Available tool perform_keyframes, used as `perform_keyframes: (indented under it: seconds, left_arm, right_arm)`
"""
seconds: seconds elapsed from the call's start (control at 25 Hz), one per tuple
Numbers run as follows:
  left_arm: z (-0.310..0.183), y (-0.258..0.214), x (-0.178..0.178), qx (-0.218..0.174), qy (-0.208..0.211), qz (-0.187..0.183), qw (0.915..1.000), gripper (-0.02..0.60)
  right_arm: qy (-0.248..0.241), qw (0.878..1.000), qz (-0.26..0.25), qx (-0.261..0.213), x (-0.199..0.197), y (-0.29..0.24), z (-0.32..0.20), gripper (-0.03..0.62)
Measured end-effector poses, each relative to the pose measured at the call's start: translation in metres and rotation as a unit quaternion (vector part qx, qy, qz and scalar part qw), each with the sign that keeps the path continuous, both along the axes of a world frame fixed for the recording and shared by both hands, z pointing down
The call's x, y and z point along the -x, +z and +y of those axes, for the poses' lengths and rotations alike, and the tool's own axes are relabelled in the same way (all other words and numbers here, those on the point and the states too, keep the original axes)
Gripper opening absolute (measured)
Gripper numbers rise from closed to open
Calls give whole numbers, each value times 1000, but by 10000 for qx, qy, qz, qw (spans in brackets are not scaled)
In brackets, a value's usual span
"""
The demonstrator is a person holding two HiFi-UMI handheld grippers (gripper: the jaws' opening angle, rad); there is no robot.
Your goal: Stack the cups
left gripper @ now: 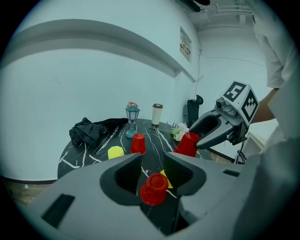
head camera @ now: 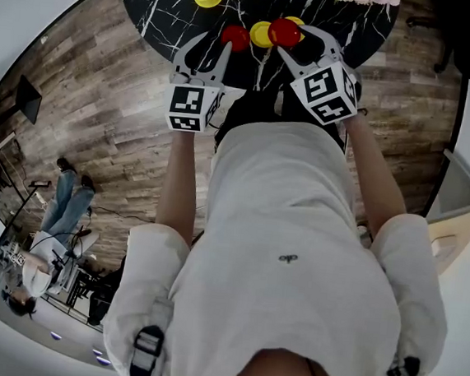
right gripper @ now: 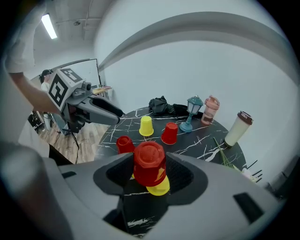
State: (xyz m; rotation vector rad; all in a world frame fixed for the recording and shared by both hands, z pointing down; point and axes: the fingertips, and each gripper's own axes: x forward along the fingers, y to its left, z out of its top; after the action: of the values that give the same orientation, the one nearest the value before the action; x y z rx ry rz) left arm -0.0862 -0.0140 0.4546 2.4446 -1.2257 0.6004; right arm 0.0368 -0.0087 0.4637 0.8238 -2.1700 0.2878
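An upturned red cup sits between the pads of my right gripper, which is shut on it. It hangs tilted just above an upturned yellow cup on the black marble table. In the left gripper view the same held cup shows at my right gripper's tips. My left gripper is open and hovers over a second red cup, which stands upturned on the table without touching the pads. In the head view both grippers reach over the table's near edge.
Farther back stand another yellow cup and another red cup, both upturned. Behind them are a small teal lantern, a pink bottle, a lidded paper coffee cup and a black cloth. Flowers lie at the table's right edge.
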Motion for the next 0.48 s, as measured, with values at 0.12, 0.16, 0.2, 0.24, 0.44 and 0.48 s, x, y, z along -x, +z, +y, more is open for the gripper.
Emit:
perform_keyframes:
  seconds: [0.12,0.16,0.2,0.24,0.44,0.48]
  left_arm:
    - [1,0,0,15,16,-18,10000,152]
    - [1,0,0,16,20,-21,10000,152]
    - [1,0,0,15,23,-24,10000,152]
    - [1,0,0,10,27,-26,10000,152]
    - [0,-1,1,0,34,-32,10000,152]
    - [0,-1,1,2,35,-32,10000,152]
  right_arm:
    - [16,10000,-25,10,0,1,0,219]
    - [19,10000,-31,17,0,2,1,219]
    - [19,10000,-43,22,1,3,1,219]
    - [18,10000,-56,23,1,3,1,219]
    - [-17,10000,-49,8,4,4,-1,219]
    - [-26,10000,-48,8,4,4,-1,219]
